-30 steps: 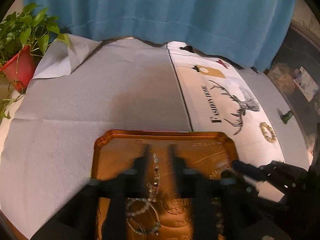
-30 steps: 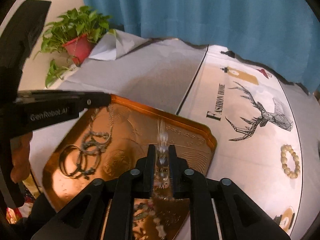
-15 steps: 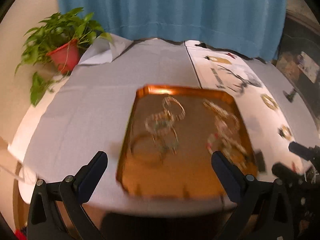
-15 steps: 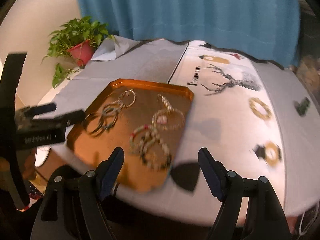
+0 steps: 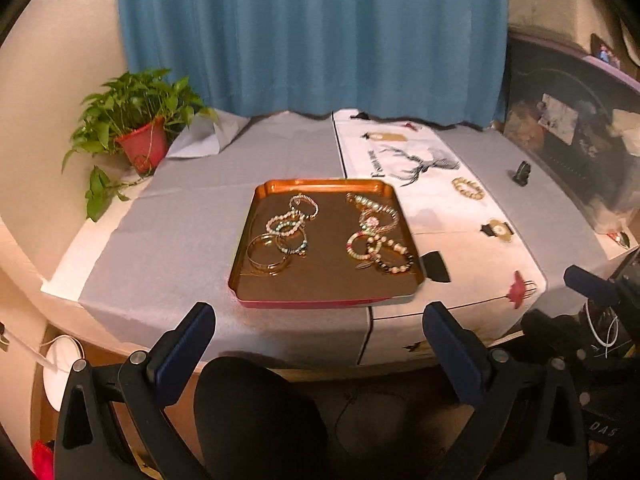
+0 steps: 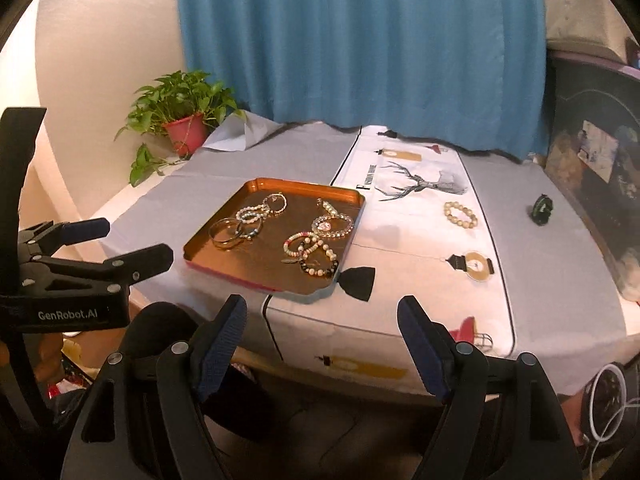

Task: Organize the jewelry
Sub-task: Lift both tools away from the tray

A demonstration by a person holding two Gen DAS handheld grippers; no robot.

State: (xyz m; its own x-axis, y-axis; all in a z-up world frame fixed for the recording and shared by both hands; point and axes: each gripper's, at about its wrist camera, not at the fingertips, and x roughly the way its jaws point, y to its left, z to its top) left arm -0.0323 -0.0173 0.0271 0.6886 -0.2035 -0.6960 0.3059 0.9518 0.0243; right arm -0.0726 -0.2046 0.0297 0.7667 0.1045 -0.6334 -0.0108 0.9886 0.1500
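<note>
A copper tray [image 5: 248,240] [image 6: 200,246] sits near the table's front edge. It holds gold bangles [image 5: 264,254] [image 6: 225,234] and beaded bracelets [image 5: 294,222] on its left side and more beaded bracelets [image 5: 378,246] [image 6: 314,254] on its right side. One cream bead bracelet [image 5: 468,188] [image 6: 460,215] lies alone on the white deer-print runner [image 6: 420,236]. My left gripper [image 5: 320,328] and right gripper [image 6: 322,326] are both open wide and empty, held back off the table's front edge, below the tray's level.
A potted plant in a red pot [image 5: 140,148] [image 6: 186,132] stands at the back left. A small dark object [image 5: 522,172] [image 6: 541,208] sits at the right on the grey cloth. A blue curtain [image 5: 312,36] hangs behind. A dark cabinet [image 5: 580,152] is at the right.
Both grippers were shut on bracelets low over the tray one second ago. They have let go, opened wide and pulled back away from the table. The bracelets now lie in the tray.
</note>
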